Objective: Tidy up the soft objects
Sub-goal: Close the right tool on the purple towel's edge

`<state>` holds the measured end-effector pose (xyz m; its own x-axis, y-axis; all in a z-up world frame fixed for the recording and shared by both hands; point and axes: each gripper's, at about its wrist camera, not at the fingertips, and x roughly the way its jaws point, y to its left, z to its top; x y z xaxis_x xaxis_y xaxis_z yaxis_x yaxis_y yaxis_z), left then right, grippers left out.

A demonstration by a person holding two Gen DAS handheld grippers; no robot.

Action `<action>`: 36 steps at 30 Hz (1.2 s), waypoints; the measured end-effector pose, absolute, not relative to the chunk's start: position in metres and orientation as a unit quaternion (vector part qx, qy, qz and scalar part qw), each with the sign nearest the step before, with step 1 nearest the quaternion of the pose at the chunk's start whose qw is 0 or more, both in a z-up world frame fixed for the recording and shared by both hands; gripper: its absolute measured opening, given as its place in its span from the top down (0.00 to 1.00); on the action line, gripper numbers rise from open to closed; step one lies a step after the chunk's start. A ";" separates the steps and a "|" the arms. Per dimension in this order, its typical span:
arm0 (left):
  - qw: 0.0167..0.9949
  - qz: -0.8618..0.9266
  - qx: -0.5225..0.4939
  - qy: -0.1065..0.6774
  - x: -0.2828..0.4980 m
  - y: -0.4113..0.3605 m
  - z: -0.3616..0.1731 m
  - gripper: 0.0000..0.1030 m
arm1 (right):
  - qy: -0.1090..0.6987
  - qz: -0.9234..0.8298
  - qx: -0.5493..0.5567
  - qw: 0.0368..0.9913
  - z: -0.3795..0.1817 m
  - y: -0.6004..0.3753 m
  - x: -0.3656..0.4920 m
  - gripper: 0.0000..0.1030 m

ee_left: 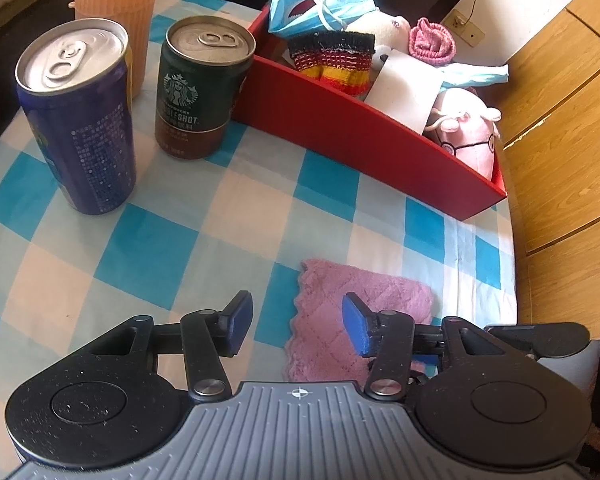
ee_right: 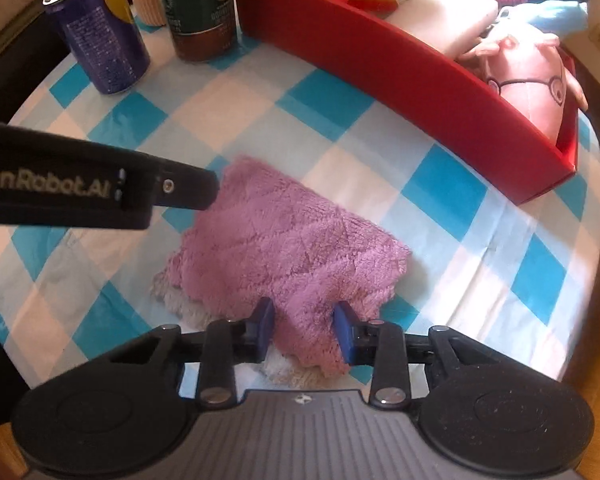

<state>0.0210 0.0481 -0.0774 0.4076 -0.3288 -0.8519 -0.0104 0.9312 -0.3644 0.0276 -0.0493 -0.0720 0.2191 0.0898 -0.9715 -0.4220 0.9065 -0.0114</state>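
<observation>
A folded purple cloth (ee_right: 284,240) lies on the blue-checked tablecloth; it also shows in the left wrist view (ee_left: 340,328). My right gripper (ee_right: 306,332) is open with its blue pads on either side of the cloth's near edge, not clamped. My left gripper (ee_left: 298,326) is open and empty, its right pad over the cloth's left part; its body shows in the right wrist view (ee_right: 100,192) beside the cloth's far left corner. A red box (ee_left: 340,136) holds blue face masks (ee_left: 320,4), a striped knit piece (ee_left: 332,64), a pink knit item (ee_left: 432,40) and a pink plush toy (ee_left: 468,136).
A blue can (ee_left: 80,120) and a green Starbucks can (ee_left: 200,88) stand at the left, with a ribbed orange cup (ee_left: 116,4) behind. The round table's edge (ee_left: 516,264) runs at the right beside a wooden cabinet (ee_left: 568,120).
</observation>
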 end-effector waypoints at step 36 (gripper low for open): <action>0.819 -0.107 -0.214 0.522 0.018 0.073 -0.073 0.43 | 0.613 0.193 -0.083 0.762 -0.065 -0.048 0.019 1.00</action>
